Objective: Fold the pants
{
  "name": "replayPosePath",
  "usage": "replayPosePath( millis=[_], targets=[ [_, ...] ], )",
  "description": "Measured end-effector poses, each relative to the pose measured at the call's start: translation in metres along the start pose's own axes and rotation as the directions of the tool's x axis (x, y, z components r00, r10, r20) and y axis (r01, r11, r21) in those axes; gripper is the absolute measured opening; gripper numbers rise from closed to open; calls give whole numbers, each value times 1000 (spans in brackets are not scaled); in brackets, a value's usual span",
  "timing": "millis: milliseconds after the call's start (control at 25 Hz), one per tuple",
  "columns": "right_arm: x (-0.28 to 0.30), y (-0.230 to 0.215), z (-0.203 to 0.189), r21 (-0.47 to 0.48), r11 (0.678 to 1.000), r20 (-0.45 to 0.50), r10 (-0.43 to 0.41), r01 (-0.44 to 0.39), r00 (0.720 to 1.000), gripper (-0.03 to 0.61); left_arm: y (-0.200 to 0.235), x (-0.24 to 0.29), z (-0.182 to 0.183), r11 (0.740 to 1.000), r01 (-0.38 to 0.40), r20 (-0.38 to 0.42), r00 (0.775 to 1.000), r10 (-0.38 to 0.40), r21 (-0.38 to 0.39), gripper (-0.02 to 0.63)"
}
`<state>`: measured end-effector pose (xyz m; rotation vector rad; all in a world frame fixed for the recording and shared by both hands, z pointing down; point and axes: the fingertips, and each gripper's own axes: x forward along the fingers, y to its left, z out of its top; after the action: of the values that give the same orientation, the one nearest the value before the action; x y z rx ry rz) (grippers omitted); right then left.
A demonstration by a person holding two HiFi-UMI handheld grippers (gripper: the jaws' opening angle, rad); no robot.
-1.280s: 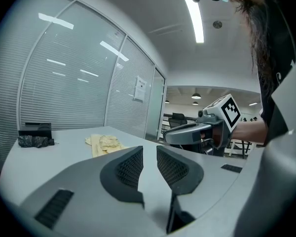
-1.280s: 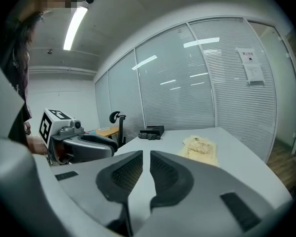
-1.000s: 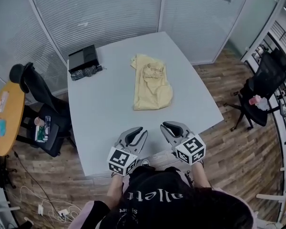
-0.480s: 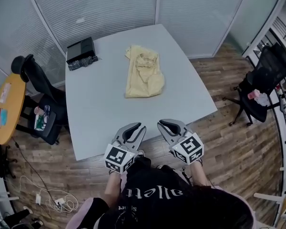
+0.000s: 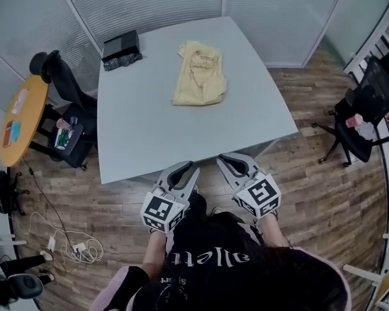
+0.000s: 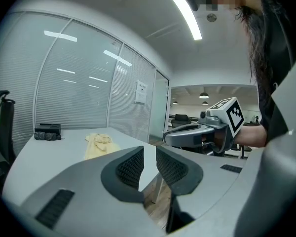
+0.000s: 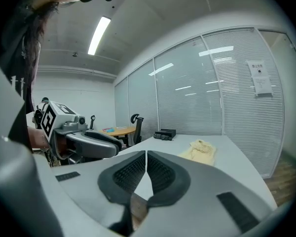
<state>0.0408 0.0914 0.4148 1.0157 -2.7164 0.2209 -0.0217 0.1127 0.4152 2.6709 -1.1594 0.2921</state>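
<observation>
Sitting far left is a round orange table (image 5: 23,118) with a black chair (image 5: 65,99) beside it. Next comes the grey table (image 5: 149,141), with a black box (image 5: 121,45) on its far left corner. The left gripper (image 5: 181,172) is by the near edge, jaws a little apart, nothing between them. The yellow pants (image 5: 200,75) lie folded on the far side, well apart from both grippers. The right gripper (image 5: 234,164) has its jaws together, empty. A second chair (image 5: 366,102) stands far right.
</observation>
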Motion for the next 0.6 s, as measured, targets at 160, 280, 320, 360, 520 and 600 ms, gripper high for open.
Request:
replayPosePath(
  millis=[160,280,320,360,520,600],
  targets=[
    [-16,16,-5,-22,999,4,25,-25,1000,26,-19,-11,-9,1000,-18,-7,1000,18,6,94],
    [-25,26,-7,-35,999,13,40,-39,999,25,-31,-18,-13,1000,-25,-6,1000,25,12,94],
    [-28,29,-7,-40,998,16,45,-44,999,25,-34,-19,-14,1000,-27,-6,1000,27,14,94],
    [-30,32,-7,-46,998,19,49,-48,999,25,-36,-20,-15,999,-30,-5,1000,30,16,92],
    [-40,37,-8,-59,997,24,52,-50,998,23,-46,-25,-16,999,-37,-2,999,37,24,89],
    [-44,39,-9,-63,997,23,50,-49,998,23,-50,-28,-17,999,-38,-1,999,38,27,87]
  ],
)
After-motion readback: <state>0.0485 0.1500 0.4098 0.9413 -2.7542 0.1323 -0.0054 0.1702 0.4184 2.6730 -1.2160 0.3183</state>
